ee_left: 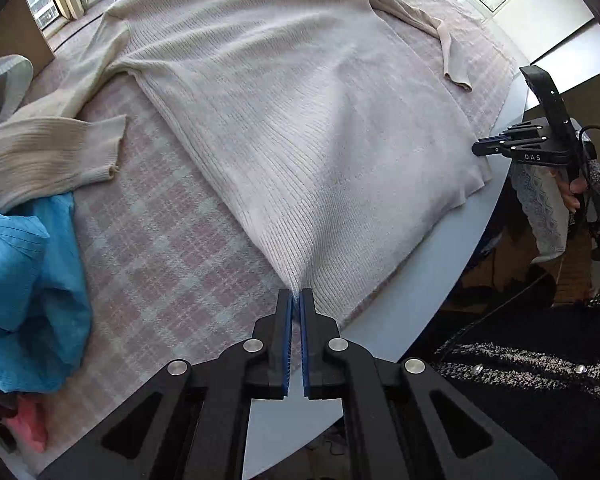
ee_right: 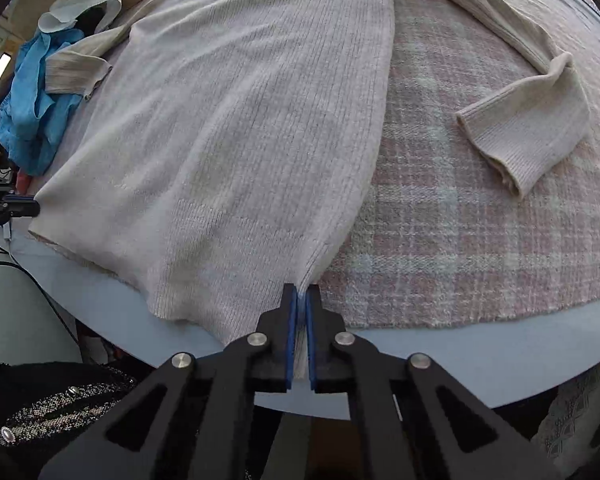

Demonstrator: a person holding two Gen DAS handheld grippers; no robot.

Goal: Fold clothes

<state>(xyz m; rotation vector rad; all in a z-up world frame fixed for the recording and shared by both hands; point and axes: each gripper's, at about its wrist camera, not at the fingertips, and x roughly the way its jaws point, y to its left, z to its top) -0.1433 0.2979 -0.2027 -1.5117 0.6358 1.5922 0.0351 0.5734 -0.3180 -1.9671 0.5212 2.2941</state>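
Observation:
A cream ribbed sweater [ee_left: 300,92] lies spread flat on a pink plaid cloth [ee_left: 160,248], hem toward me. My left gripper [ee_left: 297,296] is shut on the sweater's left hem corner. My right gripper [ee_right: 301,292] is shut on the right hem corner; the sweater [ee_right: 236,120] stretches away from it. The right gripper also shows in the left wrist view [ee_left: 480,148] at the hem's far corner. The left gripper shows at the left edge of the right wrist view [ee_right: 30,208]. The left sleeve [ee_left: 52,152] and right sleeve [ee_right: 532,140] lie out to the sides.
A blue garment [ee_left: 24,264] lies crumpled at the left, partly under the left sleeve cuff, with a white garment [ee_left: 8,72] and something pink [ee_left: 28,420] beside it. The table's pale blue rim [ee_right: 460,344] runs just in front of both grippers. Windows stand beyond the table.

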